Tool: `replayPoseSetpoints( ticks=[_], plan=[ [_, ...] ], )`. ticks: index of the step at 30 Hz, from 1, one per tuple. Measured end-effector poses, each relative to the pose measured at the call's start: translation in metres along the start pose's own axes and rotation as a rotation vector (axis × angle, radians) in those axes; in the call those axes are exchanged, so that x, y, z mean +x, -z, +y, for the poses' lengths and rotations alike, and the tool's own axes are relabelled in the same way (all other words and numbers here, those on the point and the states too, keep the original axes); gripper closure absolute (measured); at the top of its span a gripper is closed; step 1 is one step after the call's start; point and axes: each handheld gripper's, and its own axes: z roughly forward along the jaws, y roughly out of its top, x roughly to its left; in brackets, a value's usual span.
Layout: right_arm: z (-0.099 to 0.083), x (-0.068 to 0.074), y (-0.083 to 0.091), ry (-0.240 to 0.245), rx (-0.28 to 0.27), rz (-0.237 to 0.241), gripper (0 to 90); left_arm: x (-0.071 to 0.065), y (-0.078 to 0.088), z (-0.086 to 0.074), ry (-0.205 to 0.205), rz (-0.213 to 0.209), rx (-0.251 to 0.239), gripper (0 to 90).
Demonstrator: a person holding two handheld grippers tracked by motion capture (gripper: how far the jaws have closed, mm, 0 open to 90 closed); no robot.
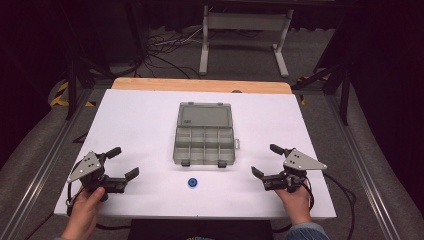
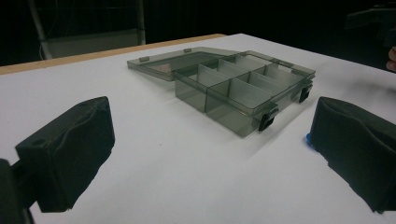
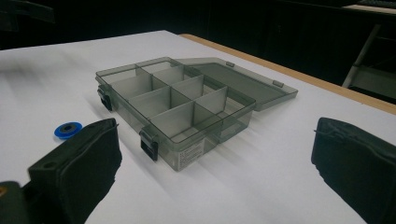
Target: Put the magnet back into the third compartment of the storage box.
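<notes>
A smoky grey plastic compartment box (image 1: 204, 145) (image 2: 243, 91) (image 3: 177, 107) lies open mid-table, its lid (image 1: 204, 115) folded flat behind it and its several compartments empty. A small blue ring (image 1: 192, 182) (image 3: 67, 129) lies on the white table in front of the box. My left gripper (image 1: 123, 164) (image 2: 210, 154) rests at the front left, open, with nothing between its jaws. At the front right my right gripper (image 1: 266, 161) (image 3: 215, 158) also stands open and empty, pointing toward the box. In the left gripper view the blue ring (image 2: 308, 139) peeks out beside the right jaw.
The white table top (image 1: 145, 125) has a wooden strip (image 1: 200, 85) along its far edge. Beyond it stand a white metal frame (image 1: 245, 37) and loose cables on the floor. Dark rails run down both sides of the table.
</notes>
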Motion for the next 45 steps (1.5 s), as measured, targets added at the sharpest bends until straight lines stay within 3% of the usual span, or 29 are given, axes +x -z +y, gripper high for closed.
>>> replayPoseSetpoints(
  ticks=[25,34,45],
  plan=[
    [0.004,0.005,-0.005,0.015,0.021,0.011,2.2,0.0,0.0,0.0,0.008,-0.002,-0.01,0.9],
    [0.017,0.018,-0.022,0.053,0.031,0.057,2.3,0.0,0.0,0.0,0.01,0.0,-0.01,0.9],
    [0.029,0.028,-0.04,0.062,0.034,0.108,2.3,0.0,0.0,0.0,0.008,-0.002,-0.005,0.9]
  ],
)
